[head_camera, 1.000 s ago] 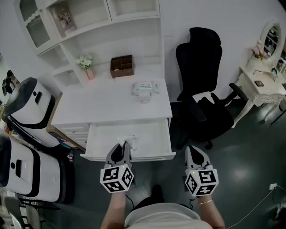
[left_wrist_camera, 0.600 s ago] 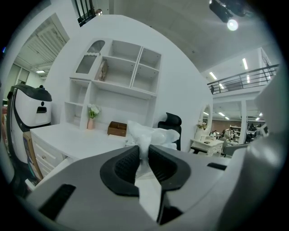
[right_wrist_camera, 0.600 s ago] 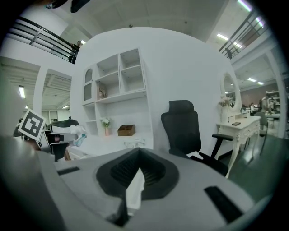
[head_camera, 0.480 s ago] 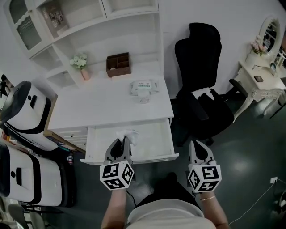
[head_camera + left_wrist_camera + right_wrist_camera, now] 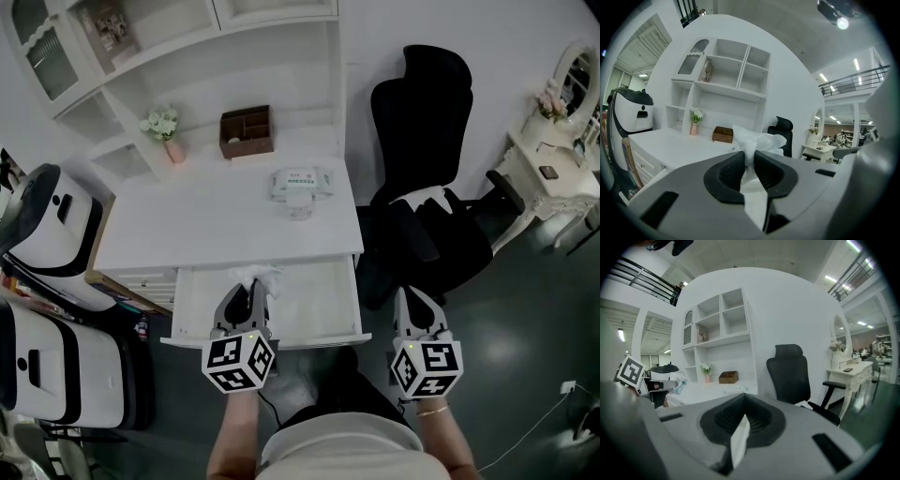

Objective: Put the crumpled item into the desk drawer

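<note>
My left gripper (image 5: 247, 292) now holds the crumpled item (image 5: 255, 276) farther in over the open drawer (image 5: 319, 302). A second ago the item hung above the drawer's middle; now it is at the back edge, just beside the lip of the desk top (image 5: 225, 220). My right gripper (image 5: 417, 298) is farther forward too: then level with the drawer front, now alongside the drawer's right side.

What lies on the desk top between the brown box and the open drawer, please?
A flat white packet lies there, apart from both the brown box and the open drawer; the head view shows it.
</note>
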Demonstrator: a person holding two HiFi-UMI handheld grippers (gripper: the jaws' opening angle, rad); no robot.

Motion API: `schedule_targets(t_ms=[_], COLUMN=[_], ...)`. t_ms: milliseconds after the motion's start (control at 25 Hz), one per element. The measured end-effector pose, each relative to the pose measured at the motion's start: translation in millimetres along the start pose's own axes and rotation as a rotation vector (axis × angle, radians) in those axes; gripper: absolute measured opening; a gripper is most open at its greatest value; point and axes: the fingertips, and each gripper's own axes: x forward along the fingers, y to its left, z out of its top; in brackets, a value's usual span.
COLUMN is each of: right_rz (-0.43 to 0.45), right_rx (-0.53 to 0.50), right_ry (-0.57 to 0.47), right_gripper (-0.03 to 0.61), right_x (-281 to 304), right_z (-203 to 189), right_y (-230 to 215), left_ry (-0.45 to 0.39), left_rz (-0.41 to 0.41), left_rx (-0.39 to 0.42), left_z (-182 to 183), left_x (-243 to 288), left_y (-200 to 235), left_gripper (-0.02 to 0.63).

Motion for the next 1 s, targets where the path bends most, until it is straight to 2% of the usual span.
schedule_targets(t_ms=[600,1000], right_rz=[0.060,0.065], right_rx=[0.004,0.020], right_ry=[0.028,0.052], right_gripper=[0.002,0.002], right_x=[74,96], right_z=[15,12], right_y=[-22,-34], left_ry=[0.038,0.128], left_rz=[0.023,0.016], left_rx=[0.002,0.049], left_z=[0,-37], left_x=[67,100], left_y=[-7,-21], left_gripper=[0.057,0.057])
